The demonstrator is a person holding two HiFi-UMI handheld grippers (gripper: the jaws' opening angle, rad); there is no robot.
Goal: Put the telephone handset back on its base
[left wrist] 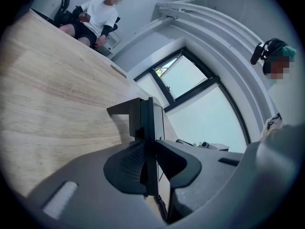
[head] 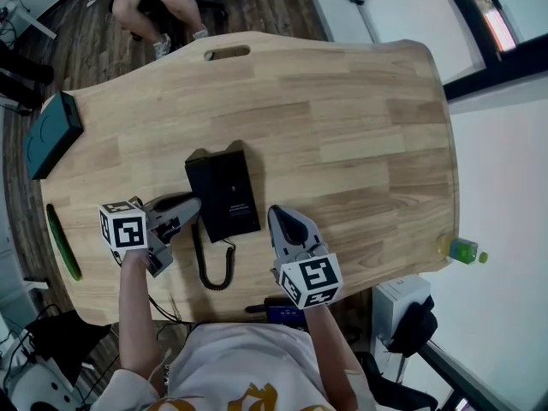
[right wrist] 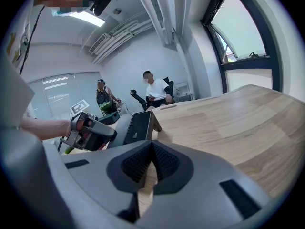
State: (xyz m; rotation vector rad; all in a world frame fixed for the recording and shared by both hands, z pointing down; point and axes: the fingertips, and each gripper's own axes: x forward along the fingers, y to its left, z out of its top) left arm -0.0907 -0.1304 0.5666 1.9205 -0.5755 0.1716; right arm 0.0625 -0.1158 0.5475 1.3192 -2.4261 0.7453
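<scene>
A black telephone base (head: 227, 193) sits in the middle of the wooden table (head: 342, 118). Its coiled cord (head: 214, 272) trails toward me. My left gripper (head: 190, 205) is at the base's left edge. In the left gripper view, this gripper (left wrist: 148, 168) is shut on the thin black handset (left wrist: 150, 128), seen edge-on, with the cord (left wrist: 162, 208) at its near end. My right gripper (head: 282, 217) hovers just right of the base's near corner, shut and empty. The right gripper view shows this gripper (right wrist: 151, 149) with pads together, and the base (right wrist: 138, 125) ahead to the left.
A dark teal box (head: 51, 131) and a green object (head: 64, 242) lie at the table's left edge. A green bottle (head: 462, 249) stands at the right edge. A person (head: 163, 7) sits at the far end.
</scene>
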